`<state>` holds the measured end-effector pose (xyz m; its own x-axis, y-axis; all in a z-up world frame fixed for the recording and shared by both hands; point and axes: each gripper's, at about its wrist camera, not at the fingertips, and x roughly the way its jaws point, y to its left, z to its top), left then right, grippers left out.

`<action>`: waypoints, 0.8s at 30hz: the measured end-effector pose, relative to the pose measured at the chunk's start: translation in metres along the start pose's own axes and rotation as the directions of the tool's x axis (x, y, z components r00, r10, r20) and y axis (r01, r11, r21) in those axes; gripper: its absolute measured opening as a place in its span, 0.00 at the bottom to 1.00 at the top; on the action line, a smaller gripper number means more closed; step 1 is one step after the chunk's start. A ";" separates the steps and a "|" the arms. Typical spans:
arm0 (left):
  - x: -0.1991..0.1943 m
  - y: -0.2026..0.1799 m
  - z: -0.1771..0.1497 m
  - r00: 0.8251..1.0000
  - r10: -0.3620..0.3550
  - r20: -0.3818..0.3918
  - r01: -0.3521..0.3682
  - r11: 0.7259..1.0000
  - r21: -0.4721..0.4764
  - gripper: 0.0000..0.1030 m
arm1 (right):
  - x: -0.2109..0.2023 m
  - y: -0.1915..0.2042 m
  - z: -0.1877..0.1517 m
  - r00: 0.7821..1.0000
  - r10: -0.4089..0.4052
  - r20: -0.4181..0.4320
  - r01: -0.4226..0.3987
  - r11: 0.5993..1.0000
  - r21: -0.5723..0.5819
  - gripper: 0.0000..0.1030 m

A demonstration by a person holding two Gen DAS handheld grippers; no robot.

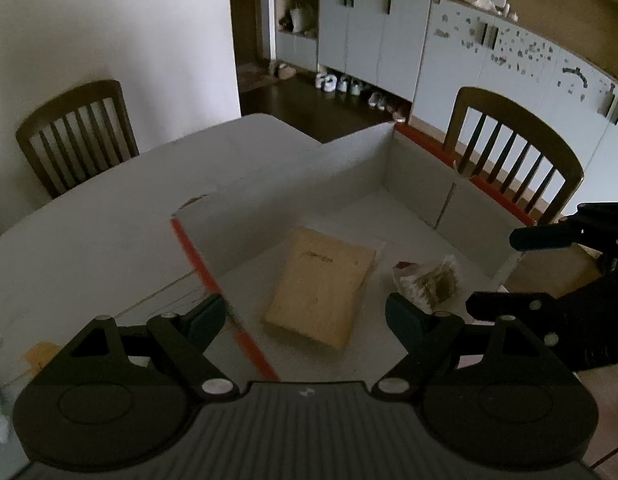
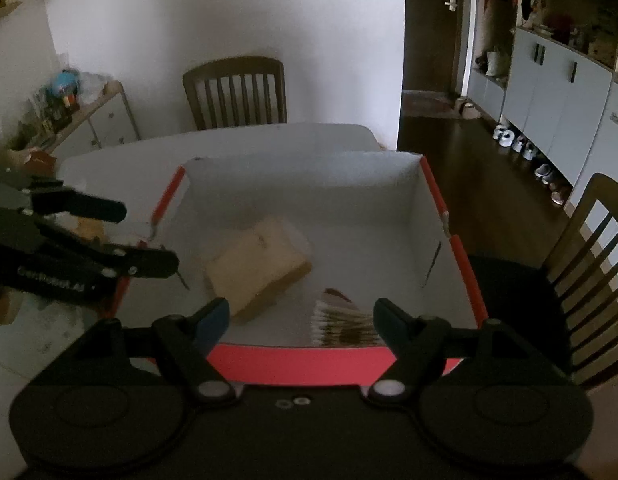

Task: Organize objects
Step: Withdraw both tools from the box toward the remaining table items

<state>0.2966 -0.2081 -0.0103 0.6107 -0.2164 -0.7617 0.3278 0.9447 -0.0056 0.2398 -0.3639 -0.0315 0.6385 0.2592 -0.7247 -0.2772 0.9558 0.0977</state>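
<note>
Left wrist view, my left gripper [image 1: 305, 312] spread empty over box [image 1: 349, 160], tan packet [image 1: 321, 288] mid-floor, clear pouch [image 1: 429, 280] by near wall, my right gripper [image 2: 301, 316] spread empty too

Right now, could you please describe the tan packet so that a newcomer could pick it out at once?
Find the white table and the open box with red edges on it. Two things lie on the box's white floor: the tan packet, towards the left, and a clear bag with a brownish print near the front edge. The packet is the larger one, a plain flat tan rectangle.
</note>
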 end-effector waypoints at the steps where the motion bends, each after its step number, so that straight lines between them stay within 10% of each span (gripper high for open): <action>1: -0.005 0.002 -0.003 1.000 0.001 0.010 -0.001 1.000 0.001 0.84 | -0.002 0.004 0.000 1.000 0.001 0.007 -0.001 1.000 0.006 0.77; 24: -0.088 0.072 -0.078 0.994 -0.032 0.104 0.039 0.997 -0.060 0.87 | -0.025 0.099 -0.012 0.994 0.037 0.105 -0.048 0.994 0.095 0.99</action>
<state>0.2103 -0.1021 0.0063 0.6715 -0.2712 -0.6896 0.3072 0.9488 -0.0740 0.1878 -0.2774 -0.0123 0.6998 0.3080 -0.6445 -0.2377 0.9513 0.1965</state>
